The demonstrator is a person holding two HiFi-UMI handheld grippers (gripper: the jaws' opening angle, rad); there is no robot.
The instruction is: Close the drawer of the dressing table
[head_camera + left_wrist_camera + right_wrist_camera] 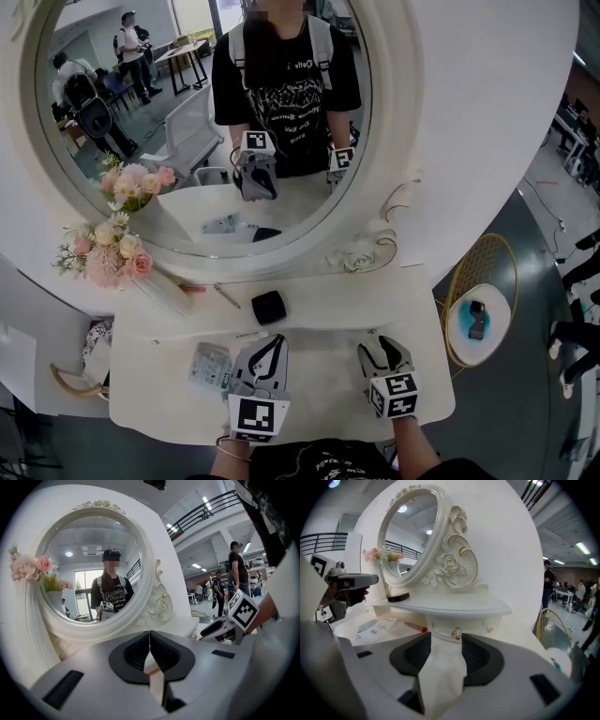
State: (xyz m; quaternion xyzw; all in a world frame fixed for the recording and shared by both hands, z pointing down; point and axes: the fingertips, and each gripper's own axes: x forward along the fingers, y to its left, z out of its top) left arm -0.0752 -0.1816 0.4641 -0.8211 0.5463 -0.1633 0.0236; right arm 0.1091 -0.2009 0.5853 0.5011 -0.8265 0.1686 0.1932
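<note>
The white dressing table [323, 398] has an oval mirror [187, 141] and a raised shelf [328, 305] beneath it. In the right gripper view a small drawer [440, 629] with a metal knob [457, 633] sits under that shelf, its front close in below the shelf edge. My right gripper [446, 637] is open just in front of it; the knob shows in the gap between the jaws, and the pads do not press on it. In the head view the right gripper [382, 349] points at the shelf's right part. My left gripper [270, 349] hovers over the tabletop, shut and empty [150, 633].
On the shelf are a vase of pink flowers [108, 246], a red-tipped pen [226, 296] and a small black box [269, 307]. A printed packet [210, 364] lies on the tabletop at the left. A gold wire stool [478, 317] stands to the right of the table.
</note>
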